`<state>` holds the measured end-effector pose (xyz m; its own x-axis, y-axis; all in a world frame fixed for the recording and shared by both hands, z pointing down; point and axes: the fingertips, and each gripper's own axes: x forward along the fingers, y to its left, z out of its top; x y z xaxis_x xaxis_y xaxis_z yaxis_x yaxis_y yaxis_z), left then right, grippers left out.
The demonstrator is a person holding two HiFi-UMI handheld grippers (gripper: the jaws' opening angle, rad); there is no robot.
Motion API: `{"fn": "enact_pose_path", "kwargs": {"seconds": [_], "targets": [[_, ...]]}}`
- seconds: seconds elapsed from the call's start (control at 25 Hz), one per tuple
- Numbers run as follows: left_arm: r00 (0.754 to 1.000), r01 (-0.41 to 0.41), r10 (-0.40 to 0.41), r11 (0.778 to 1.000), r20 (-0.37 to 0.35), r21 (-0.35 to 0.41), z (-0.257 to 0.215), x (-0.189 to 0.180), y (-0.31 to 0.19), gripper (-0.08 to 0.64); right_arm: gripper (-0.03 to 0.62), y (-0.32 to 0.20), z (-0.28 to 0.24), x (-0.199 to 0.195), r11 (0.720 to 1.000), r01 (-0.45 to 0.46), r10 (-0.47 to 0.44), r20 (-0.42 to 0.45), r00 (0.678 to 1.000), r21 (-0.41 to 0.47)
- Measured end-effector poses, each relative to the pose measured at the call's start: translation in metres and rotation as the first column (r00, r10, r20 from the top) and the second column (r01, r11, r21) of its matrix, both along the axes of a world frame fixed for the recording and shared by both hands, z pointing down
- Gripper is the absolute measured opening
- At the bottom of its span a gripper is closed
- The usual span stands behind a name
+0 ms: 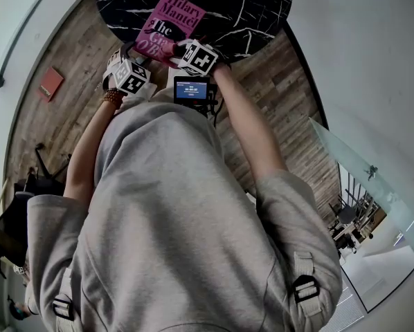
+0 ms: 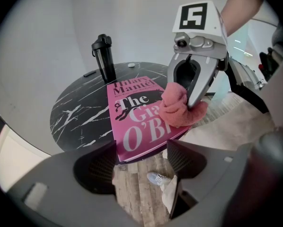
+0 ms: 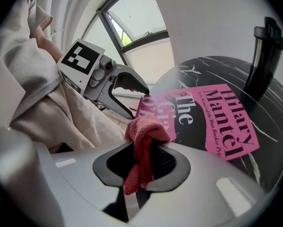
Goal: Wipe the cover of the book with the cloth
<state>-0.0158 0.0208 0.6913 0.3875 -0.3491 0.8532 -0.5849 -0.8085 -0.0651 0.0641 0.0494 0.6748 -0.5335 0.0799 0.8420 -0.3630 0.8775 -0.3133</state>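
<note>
A pink book (image 1: pixel 167 21) lies face up on the round black marble table (image 1: pixel 248 12), its near corner past the table's edge. My right gripper (image 3: pixel 144 150) is shut on a bunched pink cloth (image 3: pixel 146 129), which rests on the lower right of the book's cover (image 2: pixel 134 112). In the left gripper view the cloth (image 2: pixel 177 109) hangs from the right gripper (image 2: pixel 184 103) over the title. My left gripper (image 2: pixel 140 157) is open, jaws apart just below the book's near edge, with nothing between them. The right gripper view has the left gripper (image 3: pixel 139 98) beside the book's corner (image 3: pixel 217 117).
A tall black bottle (image 2: pixel 103 58) stands at the table's far side, a small dark flat object (image 2: pixel 90 73) beside it. Below the jaws are wooden floor and my shoe (image 2: pixel 158 178). A red flat thing (image 1: pixel 51 83) lies on the floor at left.
</note>
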Motion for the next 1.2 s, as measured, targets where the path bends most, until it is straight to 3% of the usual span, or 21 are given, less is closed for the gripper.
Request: {"fn": "enact_pose_path", "kwargs": {"seconds": [0.2,0.32,0.4,0.52,0.68,0.84,1.0,1.2], "targets": [[1.0,-0.004,0.004,1.0,-0.005,0.006,-0.001,-0.001,0.001,0.333,0.098,0.011,-0.001,-0.004,0.994,0.103,-0.102,0.026,0.994,-0.044],[1.0,-0.007,0.007,1.0,-0.006,0.01,-0.001,-0.001,0.002,0.322,0.104,0.019,-0.017,-0.006,0.982,0.16,-0.148,0.12,0.982,-0.099],[1.0,-0.011,0.011,1.0,-0.01,0.016,-0.002,-0.001,0.002,0.321,0.104,0.007,-0.037,-0.007,0.986,0.129,-0.105,0.208,0.972,-0.104],[1.0,-0.006,0.006,1.0,-0.017,0.02,-0.004,-0.002,0.003,0.316,0.104,-0.037,-0.063,0.0,0.999,0.03,-0.027,0.254,0.967,-0.01],[1.0,-0.002,0.002,1.0,-0.027,0.02,-0.006,-0.001,0.005,0.31,0.106,-0.098,-0.064,0.019,0.985,-0.048,0.02,0.165,0.986,0.166],[1.0,0.0,0.001,1.0,-0.031,0.022,-0.008,0.0,0.005,0.307,0.106,-0.143,-0.043,0.039,0.955,-0.13,0.123,0.043,0.991,0.265],[1.0,-0.003,0.003,1.0,-0.02,0.018,-0.006,0.0,0.004,0.302,0.106,-0.16,-0.025,0.048,0.941,-0.167,0.178,-0.009,0.984,0.295],[1.0,-0.009,0.009,1.0,-0.006,0.015,-0.005,0.001,0.009,0.301,0.104,-0.164,-0.015,0.047,0.933,-0.144,0.169,-0.046,0.985,0.329]]}}
